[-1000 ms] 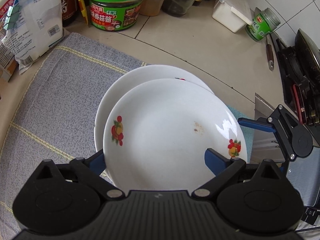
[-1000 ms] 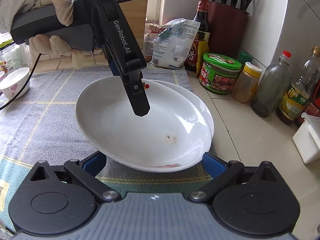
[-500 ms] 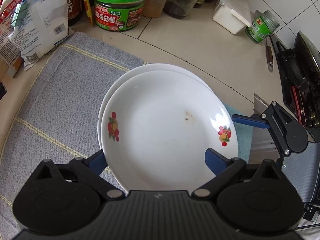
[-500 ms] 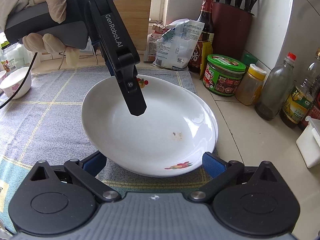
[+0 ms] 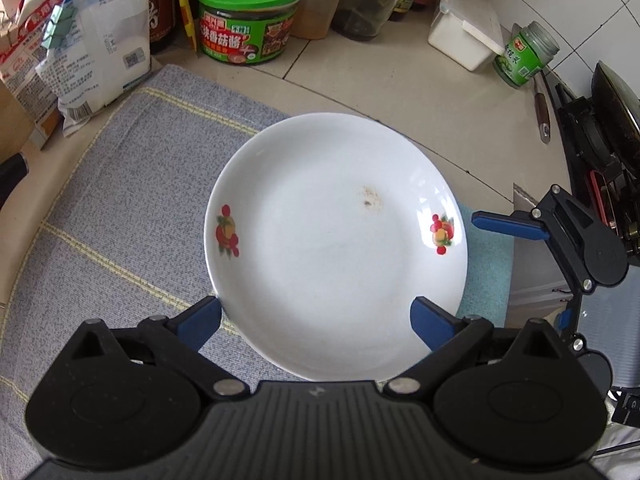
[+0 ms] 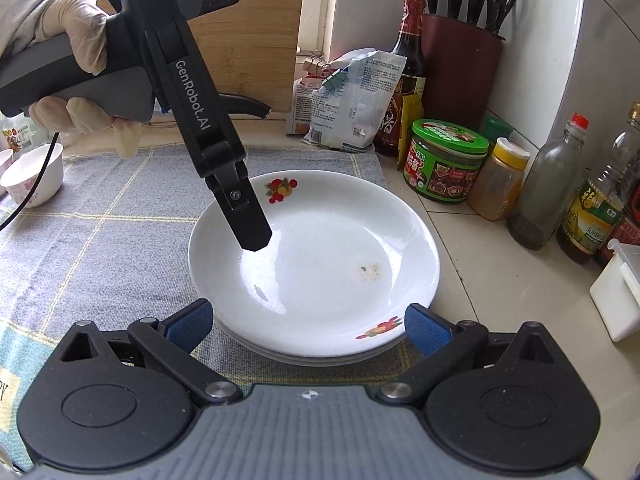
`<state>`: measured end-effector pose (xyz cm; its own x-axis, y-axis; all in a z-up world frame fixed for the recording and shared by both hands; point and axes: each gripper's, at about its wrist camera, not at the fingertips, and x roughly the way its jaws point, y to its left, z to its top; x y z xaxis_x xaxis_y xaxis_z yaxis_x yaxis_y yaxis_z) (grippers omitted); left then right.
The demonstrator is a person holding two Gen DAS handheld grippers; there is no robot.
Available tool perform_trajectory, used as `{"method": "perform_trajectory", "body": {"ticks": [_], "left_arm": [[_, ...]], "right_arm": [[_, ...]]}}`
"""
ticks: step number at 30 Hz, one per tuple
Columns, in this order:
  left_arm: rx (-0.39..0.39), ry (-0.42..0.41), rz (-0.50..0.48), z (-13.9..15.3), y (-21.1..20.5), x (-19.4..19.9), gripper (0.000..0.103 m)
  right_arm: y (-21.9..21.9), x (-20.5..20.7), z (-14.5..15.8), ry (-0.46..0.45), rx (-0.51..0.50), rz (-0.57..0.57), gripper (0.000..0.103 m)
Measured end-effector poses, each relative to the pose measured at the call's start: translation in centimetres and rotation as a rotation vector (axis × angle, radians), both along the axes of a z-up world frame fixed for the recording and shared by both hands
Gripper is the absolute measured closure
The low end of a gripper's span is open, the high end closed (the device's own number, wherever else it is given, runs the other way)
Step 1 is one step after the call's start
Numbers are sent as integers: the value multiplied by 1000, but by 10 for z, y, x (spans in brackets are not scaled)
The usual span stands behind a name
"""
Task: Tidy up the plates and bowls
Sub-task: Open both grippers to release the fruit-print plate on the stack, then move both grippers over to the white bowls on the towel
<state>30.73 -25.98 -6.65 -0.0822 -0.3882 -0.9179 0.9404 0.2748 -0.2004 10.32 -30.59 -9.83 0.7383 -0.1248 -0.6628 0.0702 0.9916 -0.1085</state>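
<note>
A white plate with fruit prints (image 5: 332,240) lies on top of another plate, stacked on the grey cloth (image 5: 120,184); the stack also shows in the right wrist view (image 6: 316,264), with the lower rim at the near edge. My left gripper (image 5: 316,316) is open, its blue pads either side of the plate's near rim. In the right wrist view the left gripper's fingers (image 6: 244,216) hang over the plate's left part. My right gripper (image 6: 306,326) is open at the stack's near edge, apart from it. A small white bowl (image 6: 34,174) stands far left.
A green-lidded jar (image 6: 444,160), bottles (image 6: 548,192), a knife block (image 6: 460,64) and bags (image 6: 356,100) line the back wall. A white box (image 6: 616,300) is at the right. A stove and pan (image 5: 612,120) lie beyond the counter tile.
The top plate came down from a tilted hold and now lies flat and centred on the lower plate. Both grippers have let go and drawn back slightly.
</note>
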Motion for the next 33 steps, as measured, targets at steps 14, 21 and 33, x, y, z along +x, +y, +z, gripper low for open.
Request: {"method": "perform_trajectory", "body": {"ticks": [14, 21, 33], "left_arm": [[-329, -359, 160, 23, 59, -56, 2], [-387, -456, 317, 28, 98, -90, 1], [-361, -554, 615, 23, 167, -138, 1]], "right_arm": [[0, 5, 8, 39, -54, -16, 0], [6, 12, 14, 56, -83, 32, 0], [35, 27, 17, 85, -68, 182, 0]]}}
